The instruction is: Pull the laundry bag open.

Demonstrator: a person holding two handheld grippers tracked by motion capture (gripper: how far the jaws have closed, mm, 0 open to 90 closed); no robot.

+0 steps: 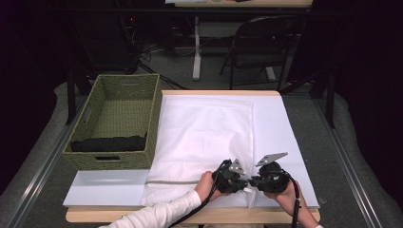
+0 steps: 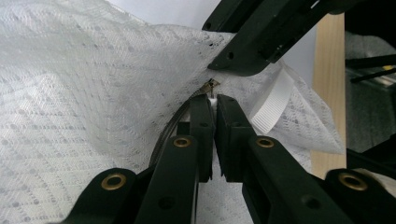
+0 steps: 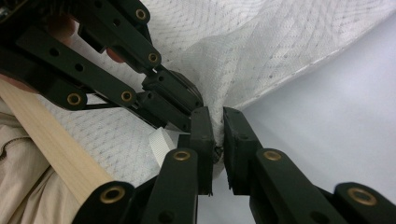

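On the white-covered counter point(image 1: 280, 123), near its front edge, the left gripper point(image 1: 241, 180) and right gripper point(image 1: 251, 181) both clamp one spot of the white mesh laundry bag point(image 1: 204, 133), seemingly working its zipper, with a woven green basket point(image 1: 119, 118) beside.

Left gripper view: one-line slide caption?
Left gripper shut on the white mesh bag at its zipper pull; right gripper pinches alongside.

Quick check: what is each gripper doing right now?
Left gripper: shut on the white mesh bag at its zipper pull.
Right gripper: shut on the white mesh bag's fabric.
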